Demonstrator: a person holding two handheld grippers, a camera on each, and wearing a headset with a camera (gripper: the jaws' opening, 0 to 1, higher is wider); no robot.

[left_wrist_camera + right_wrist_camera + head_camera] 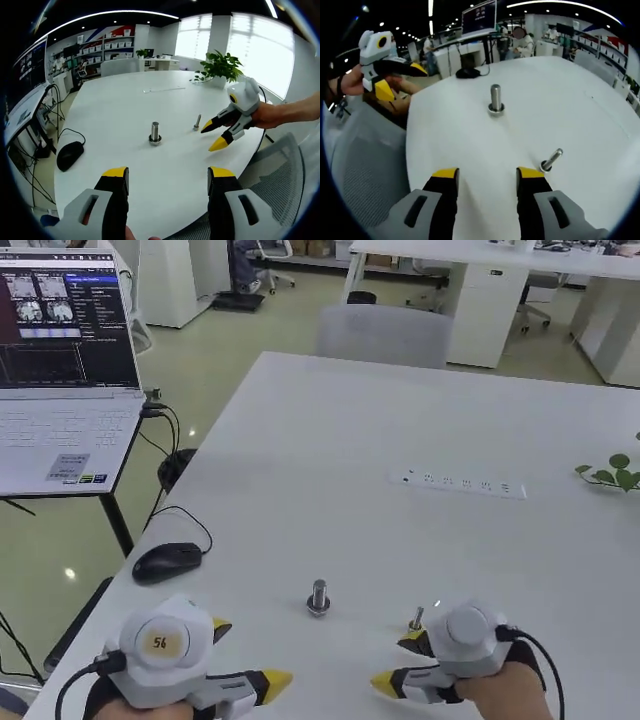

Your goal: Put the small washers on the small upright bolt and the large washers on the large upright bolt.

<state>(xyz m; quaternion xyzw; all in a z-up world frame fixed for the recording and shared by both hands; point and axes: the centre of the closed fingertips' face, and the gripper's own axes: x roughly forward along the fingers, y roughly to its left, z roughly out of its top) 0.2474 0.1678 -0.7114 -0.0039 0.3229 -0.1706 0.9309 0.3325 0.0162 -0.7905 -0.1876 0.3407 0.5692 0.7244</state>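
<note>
Large upright bolt (pixel 318 597) stands on the white table (pixel 400 440) in the head view. The small upright bolt (pixel 416 619) is to its right, just beyond the right gripper (pixel 394 663), and the left gripper (pixel 250 652) sits nearer the table edge. Left gripper view: jaws spread and empty, both bolts ahead, a mouse (pixel 69 155) off to the left. Right gripper view: jaws spread and empty, small upright bolt just beside one jaw tip.
</note>
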